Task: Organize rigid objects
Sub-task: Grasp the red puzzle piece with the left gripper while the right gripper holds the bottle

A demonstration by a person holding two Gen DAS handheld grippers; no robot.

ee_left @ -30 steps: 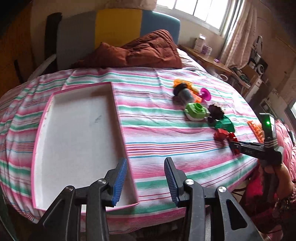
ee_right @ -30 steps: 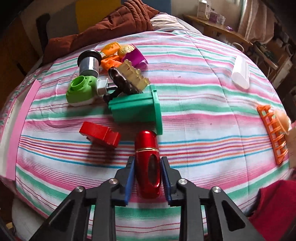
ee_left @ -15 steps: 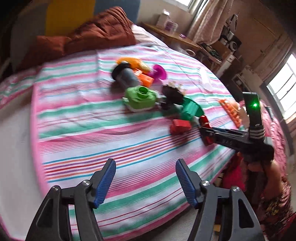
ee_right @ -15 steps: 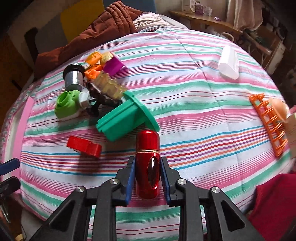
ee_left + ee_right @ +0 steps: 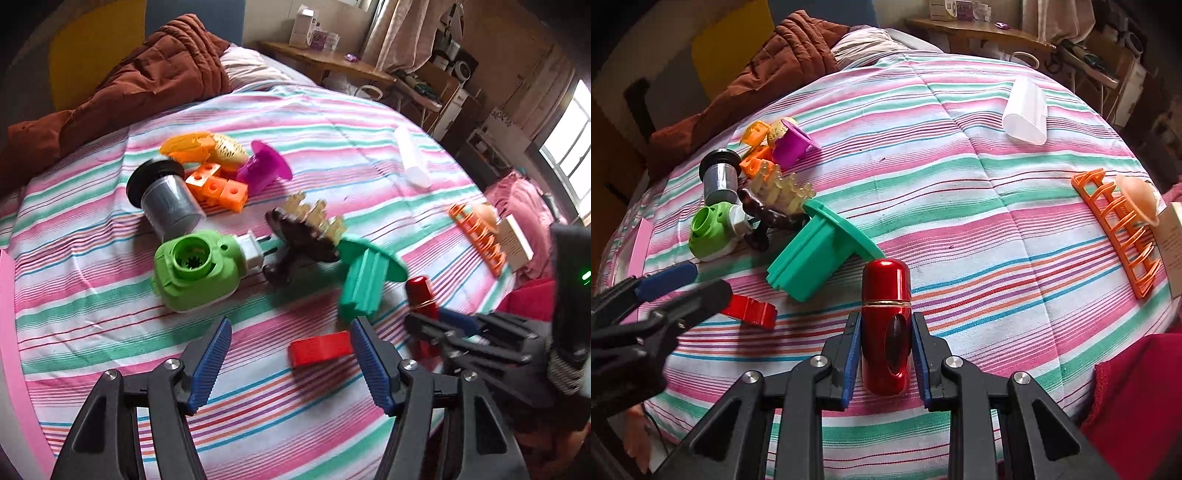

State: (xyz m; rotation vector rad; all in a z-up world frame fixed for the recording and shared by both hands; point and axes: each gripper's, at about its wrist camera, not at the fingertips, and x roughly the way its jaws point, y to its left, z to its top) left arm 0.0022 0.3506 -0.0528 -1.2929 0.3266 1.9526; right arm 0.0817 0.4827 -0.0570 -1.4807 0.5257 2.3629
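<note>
Through the left wrist camera, the left tool (image 5: 290, 363) is seen spread wide above the striped bed (image 5: 92, 295), with nothing held between its blue pads. A red block (image 5: 319, 347) lies just ahead of its right finger, partly hidden by that finger's tip. Farther ahead, a green grinder (image 5: 197, 271) is found to the left and a teal flanged piece (image 5: 364, 282) to the right, with a brown brush (image 5: 306, 236) between them. Beyond these a grey spool (image 5: 166, 199), orange cubes (image 5: 218, 186) and a purple cup (image 5: 264, 170) are clustered. A pink tray edge (image 5: 9, 332) is seen at the far left. The right tool (image 5: 443, 332) is seen to the right. Through the right wrist camera, the right tool (image 5: 886, 354) is seen closed on a red capsule (image 5: 886, 325), which is gripped at its lower half and points forward. The teal piece lies just ahead to the left, the red block farther left beside the left tool's fingers. An orange rack (image 5: 1119, 229) lies well to the right, and a white cap (image 5: 1025, 110) far ahead on the right.
</note>
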